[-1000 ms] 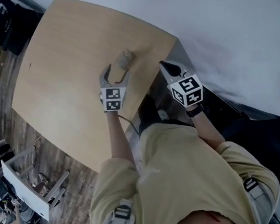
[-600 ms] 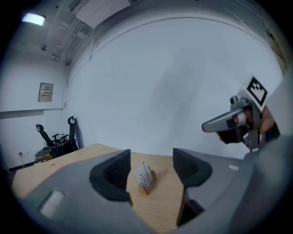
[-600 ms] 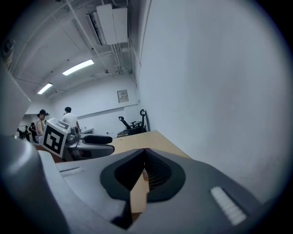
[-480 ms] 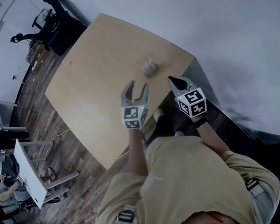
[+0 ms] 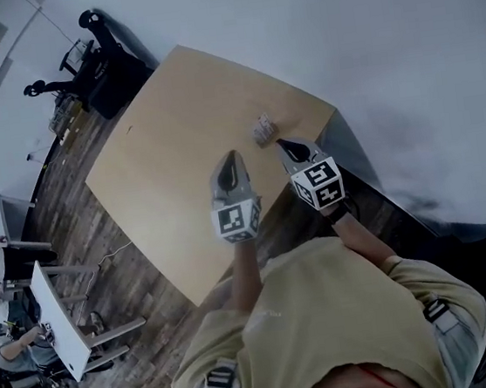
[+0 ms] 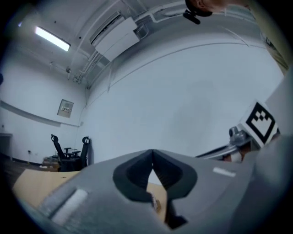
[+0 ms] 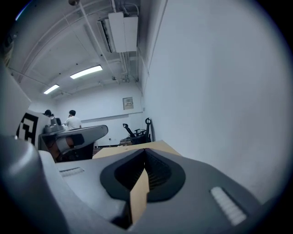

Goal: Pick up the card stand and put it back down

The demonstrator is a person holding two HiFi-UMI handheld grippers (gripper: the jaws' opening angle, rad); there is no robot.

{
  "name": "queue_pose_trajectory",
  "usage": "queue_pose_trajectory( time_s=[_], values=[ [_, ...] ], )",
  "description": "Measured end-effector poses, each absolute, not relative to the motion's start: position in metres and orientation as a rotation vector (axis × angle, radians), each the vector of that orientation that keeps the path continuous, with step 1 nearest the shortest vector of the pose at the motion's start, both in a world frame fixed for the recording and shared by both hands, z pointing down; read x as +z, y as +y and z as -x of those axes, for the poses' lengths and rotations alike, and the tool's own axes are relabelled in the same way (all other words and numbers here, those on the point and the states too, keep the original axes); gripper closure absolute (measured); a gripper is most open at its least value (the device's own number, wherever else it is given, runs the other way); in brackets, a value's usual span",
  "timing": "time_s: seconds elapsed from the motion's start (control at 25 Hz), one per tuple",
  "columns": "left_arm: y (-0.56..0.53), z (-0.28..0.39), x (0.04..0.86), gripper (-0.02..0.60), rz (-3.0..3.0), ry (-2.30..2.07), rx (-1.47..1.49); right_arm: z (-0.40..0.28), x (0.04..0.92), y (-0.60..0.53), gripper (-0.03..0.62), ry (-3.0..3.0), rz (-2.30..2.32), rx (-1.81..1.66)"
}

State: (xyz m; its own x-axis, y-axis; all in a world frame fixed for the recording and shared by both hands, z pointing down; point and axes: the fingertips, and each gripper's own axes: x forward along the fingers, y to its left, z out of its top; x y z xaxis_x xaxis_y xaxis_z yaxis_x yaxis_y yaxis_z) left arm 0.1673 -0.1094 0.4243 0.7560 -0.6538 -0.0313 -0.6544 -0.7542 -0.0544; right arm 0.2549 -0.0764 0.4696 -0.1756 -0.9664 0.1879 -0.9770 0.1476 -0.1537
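The card stand is a small pale piece standing on the tan table near its far right edge. My left gripper hangs a little short of it and to its left, shut with nothing between its jaws. The right gripper is just in front of the stand on the right, also shut and empty. In the left gripper view the jaws meet at the tips, and a small pale bit, perhaps the stand, shows through the gap below. The right gripper view shows its jaws touching, with table surface behind.
A white wall runs close behind the table's far right edge. Black office chairs stand past the far corner. A white desk and seated people are on the wooden floor at the lower left. The table's near edge lies under my forearms.
The left gripper drew back from the card stand, then shut its open jaws on nothing. The right gripper edged nearer to the stand. The stand stays on the table.
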Motion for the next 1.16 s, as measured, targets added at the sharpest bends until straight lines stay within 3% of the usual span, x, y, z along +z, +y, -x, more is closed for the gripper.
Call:
queue_pose_trajectory(
  time_s=[0.28,0.52,1.16],
  values=[
    [-0.11,-0.143,0.415,0.579,2.903,1.021,0.012,-0.221,0.418,-0.09,0.591,-2.383,-2.114,0.1],
    [-0.127,-0.098,0.421,0.578,2.914,1.03,0.036,-0.19,0.451,-0.112,0.591,-2.341,-2.108,0.18],
    [-0.137,-0.053,0.417,0.578,2.973,0.966,0.053,-0.126,0.434,-0.12,0.591,-2.335,-2.039,0.116]
  ],
)
